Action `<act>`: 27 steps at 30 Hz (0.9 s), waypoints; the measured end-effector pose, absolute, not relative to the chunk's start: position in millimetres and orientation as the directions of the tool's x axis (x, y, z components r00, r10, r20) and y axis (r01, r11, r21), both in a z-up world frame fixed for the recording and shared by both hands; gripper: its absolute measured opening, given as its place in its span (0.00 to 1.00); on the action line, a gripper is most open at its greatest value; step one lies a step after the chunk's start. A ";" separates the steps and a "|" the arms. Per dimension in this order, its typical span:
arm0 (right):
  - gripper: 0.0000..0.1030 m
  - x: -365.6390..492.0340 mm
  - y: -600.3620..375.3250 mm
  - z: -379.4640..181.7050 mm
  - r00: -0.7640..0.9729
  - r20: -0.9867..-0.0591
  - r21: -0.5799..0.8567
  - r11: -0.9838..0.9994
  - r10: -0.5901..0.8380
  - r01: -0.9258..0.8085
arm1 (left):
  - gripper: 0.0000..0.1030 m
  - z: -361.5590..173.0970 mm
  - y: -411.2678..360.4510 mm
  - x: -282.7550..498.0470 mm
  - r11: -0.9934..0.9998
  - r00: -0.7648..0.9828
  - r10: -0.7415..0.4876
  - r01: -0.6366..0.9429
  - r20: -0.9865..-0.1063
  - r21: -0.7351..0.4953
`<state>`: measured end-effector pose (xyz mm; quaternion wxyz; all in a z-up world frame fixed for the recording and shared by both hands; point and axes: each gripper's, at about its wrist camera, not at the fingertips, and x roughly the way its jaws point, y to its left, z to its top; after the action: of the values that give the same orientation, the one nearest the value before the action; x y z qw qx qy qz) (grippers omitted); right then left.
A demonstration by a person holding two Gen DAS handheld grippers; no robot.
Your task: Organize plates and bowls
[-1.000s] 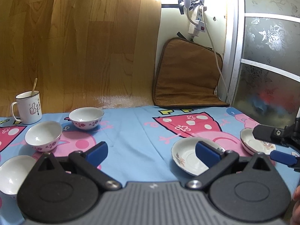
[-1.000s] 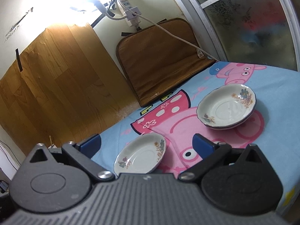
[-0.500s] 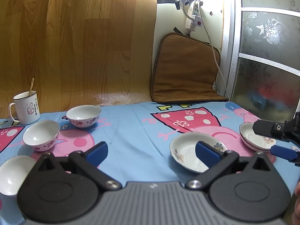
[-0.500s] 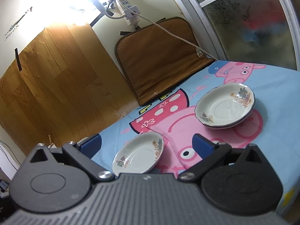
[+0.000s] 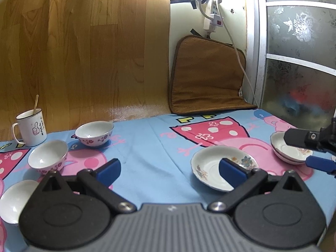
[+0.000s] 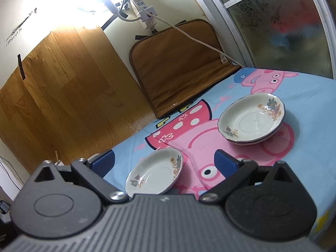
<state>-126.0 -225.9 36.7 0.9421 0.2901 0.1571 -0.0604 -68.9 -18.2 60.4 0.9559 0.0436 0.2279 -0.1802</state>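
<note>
A single floral saucer lies flat and upright at about 4 o'clock in the left wrist view. Two more such plates sit stacked at 3 o'clock, well apart from it. Three white bowls with pink patterns stand upright, empty and apart: one at 10 o'clock, another at 9 o'clock, and a third at 8 o'clock, cut by the frame edge.
</note>
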 end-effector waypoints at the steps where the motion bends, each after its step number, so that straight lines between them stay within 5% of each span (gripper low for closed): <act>1: 0.98 -125.6 -226.2 36.6 0.943 -0.333 0.528 0.824 -0.021 0.205 | 1.00 60.2 -17.0 -67.2 0.933 0.830 -0.323 0.360 -0.455 -0.004; 27: 0.95 -125.1 -233.8 34.2 0.942 -0.336 0.540 0.818 -0.005 0.197 | 1.00 55.1 -22.2 -57.0 0.931 0.791 -0.330 0.362 -0.516 -0.039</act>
<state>-125.1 -233.8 34.2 0.9396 0.2967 0.1619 -0.0536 -57.0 -22.2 55.1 0.9457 0.0309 0.2667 -0.1829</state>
